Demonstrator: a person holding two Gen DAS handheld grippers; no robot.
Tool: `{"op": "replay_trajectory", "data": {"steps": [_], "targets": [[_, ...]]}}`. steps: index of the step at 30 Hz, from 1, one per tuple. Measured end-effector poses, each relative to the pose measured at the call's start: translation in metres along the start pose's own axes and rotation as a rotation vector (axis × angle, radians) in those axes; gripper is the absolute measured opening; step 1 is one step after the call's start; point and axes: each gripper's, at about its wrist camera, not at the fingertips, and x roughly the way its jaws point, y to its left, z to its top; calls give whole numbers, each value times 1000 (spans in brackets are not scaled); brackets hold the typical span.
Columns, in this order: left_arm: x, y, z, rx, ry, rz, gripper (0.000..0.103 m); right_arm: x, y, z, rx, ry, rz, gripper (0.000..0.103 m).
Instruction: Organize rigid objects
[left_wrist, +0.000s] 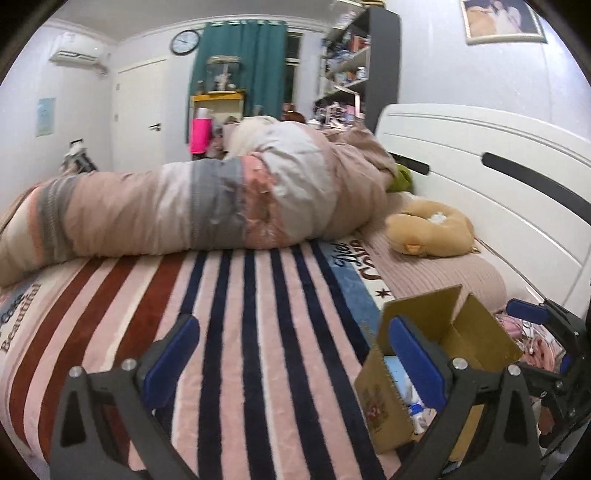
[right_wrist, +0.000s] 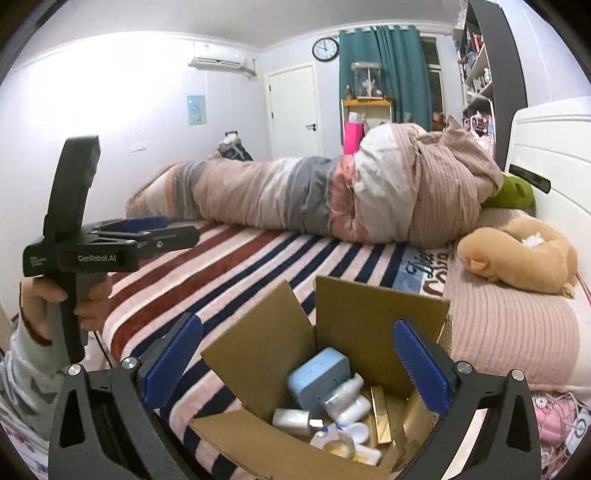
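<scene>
An open cardboard box (right_wrist: 354, 314) stands on the striped blanket (right_wrist: 229, 266) near the bed's front edge. Inside lie a light blue case (right_wrist: 317, 376), small white bottles (right_wrist: 347, 398), a white jar and a gold stick (right_wrist: 380, 413). My right gripper (right_wrist: 295, 365) is open and empty, hovering just above the box. In the left wrist view the box (left_wrist: 443, 332) is at the lower right. My left gripper (left_wrist: 291, 358) is open and empty over the blanket (left_wrist: 240, 295), left of the box. It also shows in the right wrist view (right_wrist: 162, 229), held in a hand.
A rolled duvet (right_wrist: 332, 195) lies across the bed behind the box. A tan plush toy (right_wrist: 517, 251) sits on a pink pillow (right_wrist: 509, 332) to the right, by the white headboard (right_wrist: 554, 147). A green plush (right_wrist: 513, 192) lies further back.
</scene>
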Motion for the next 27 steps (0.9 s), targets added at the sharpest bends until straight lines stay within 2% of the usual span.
{"op": "replay_trajectory", "data": {"steps": [10, 27], "targets": [[-1, 11, -12, -24, 24, 60, 102, 2, 12, 3, -38, -19, 2, 103], [-4, 11, -15, -21, 26, 83, 102, -1, 10, 4, -43, -23, 1, 103]]}}
